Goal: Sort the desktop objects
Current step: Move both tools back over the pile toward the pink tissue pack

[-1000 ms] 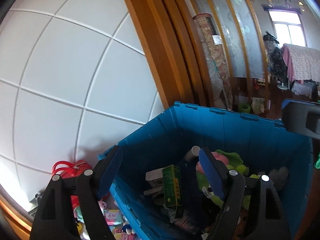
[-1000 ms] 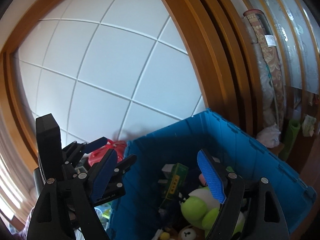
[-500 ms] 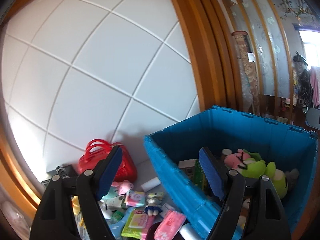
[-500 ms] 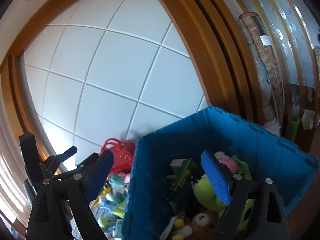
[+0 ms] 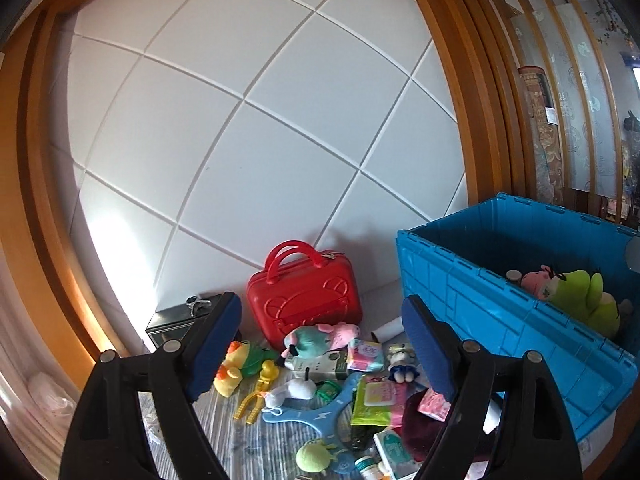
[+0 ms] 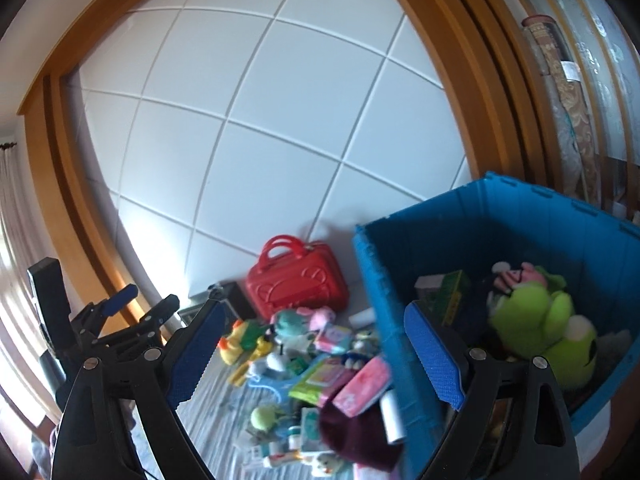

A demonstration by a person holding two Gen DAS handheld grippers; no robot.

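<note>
A heap of small toys and packets lies on a striped cloth (image 5: 224, 432): a yellow duck (image 5: 230, 368), a teal and pink plush (image 5: 316, 336), a green wipes packet (image 5: 376, 398) and a maroon cloth (image 5: 420, 428). To their right stands the blue crate (image 5: 500, 312) with a green plush (image 5: 580, 292) inside. My left gripper (image 5: 321, 302) hangs over the heap, its jaws opening with nothing between them. My right gripper (image 6: 315, 308) hovers at the blue crate's (image 6: 400, 320) left wall, open and empty. In the right wrist view the left gripper (image 6: 151, 298) shows at far left.
A red carry case (image 5: 304, 300) and a black box (image 5: 176, 320) stand against the white tiled wall behind the heap. A wooden frame borders the wall on both sides. The crate also holds a green box (image 6: 452, 292) and other toys.
Both grippers have swung left, away from over the crate and toward the heap, which now fills the lower middle of both views. The right jaws stand wider than a second ago.
</note>
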